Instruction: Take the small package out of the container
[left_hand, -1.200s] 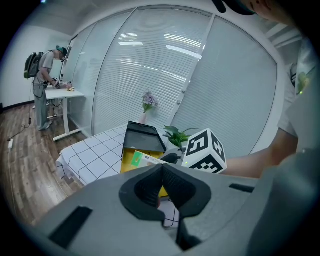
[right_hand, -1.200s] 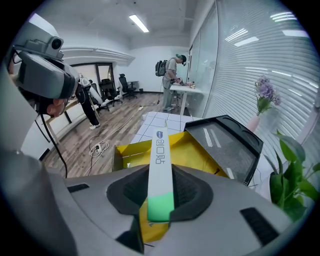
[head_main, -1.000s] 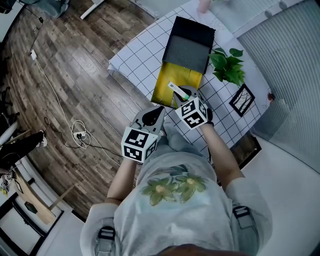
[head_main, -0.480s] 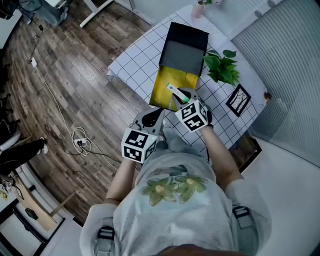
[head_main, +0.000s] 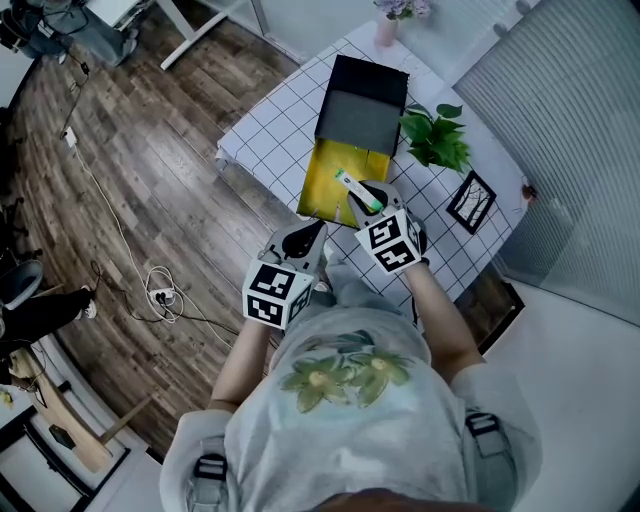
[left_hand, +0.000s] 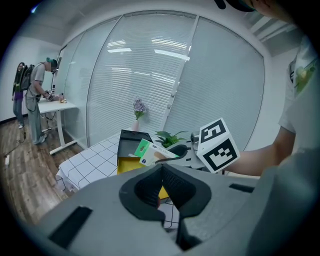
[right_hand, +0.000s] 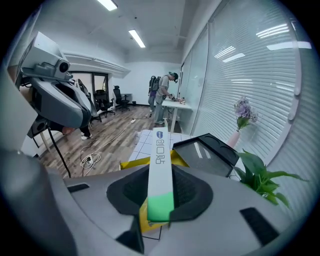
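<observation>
My right gripper (head_main: 365, 195) is shut on the small package (head_main: 352, 186), a slim white box with a green end. It holds the package above the near right part of the yellow container (head_main: 328, 180), whose black lid (head_main: 362, 105) stands open at the far side. In the right gripper view the package (right_hand: 160, 155) juts forward between the pads of the right gripper (right_hand: 161, 172), over the container (right_hand: 131, 162). My left gripper (head_main: 318, 230) hangs shut and empty just off the table's near edge. From the left gripper view I see the package (left_hand: 150, 151) beyond the closed left gripper (left_hand: 162, 169).
The table (head_main: 270, 130) wears a white cloth with a black grid. A green plant (head_main: 435, 140) and a small black picture frame (head_main: 470, 200) stand right of the container, a pink vase (head_main: 388, 25) at the far corner. Cables (head_main: 160, 290) lie on the wooden floor left.
The head view has shifted a little. Both grippers keep nearly the same places, the right one still shut on the package over the container.
</observation>
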